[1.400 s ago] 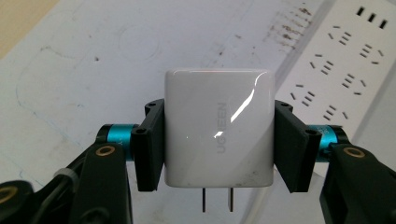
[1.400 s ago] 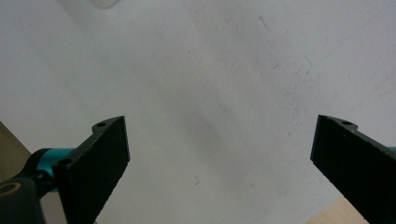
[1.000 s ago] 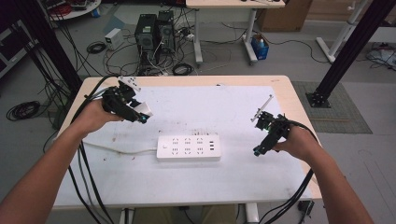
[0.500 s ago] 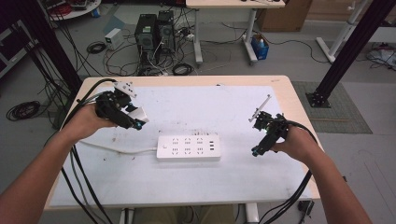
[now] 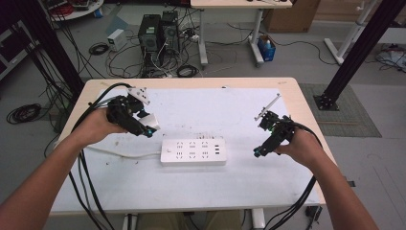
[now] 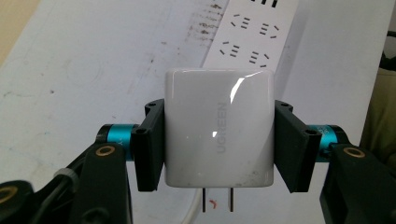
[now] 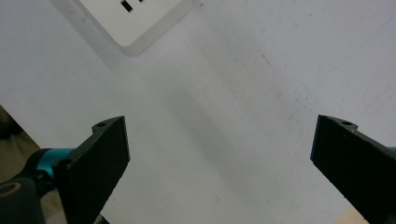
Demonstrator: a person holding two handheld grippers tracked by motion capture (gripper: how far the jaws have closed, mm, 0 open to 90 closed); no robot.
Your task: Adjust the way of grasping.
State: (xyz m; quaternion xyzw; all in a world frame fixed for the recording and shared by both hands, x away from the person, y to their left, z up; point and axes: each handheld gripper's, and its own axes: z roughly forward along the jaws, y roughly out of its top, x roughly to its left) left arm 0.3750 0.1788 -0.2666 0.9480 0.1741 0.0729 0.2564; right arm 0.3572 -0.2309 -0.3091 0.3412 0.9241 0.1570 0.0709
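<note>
L gripper (image 6: 218,140) clamped UGREEN charger (image 6: 218,128) betw. its fingers (image 6: 152,144), prongs (two) pointing back toward camera; R gripper (image 7: 219,163) wide open, empty.

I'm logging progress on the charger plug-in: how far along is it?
Done: the left tool has picked up the white charger, its prongs exposed. In hand: it hovers left of the power strip. Left: seating the prongs in a socket. The right tool hangs open beside the strip.
</note>
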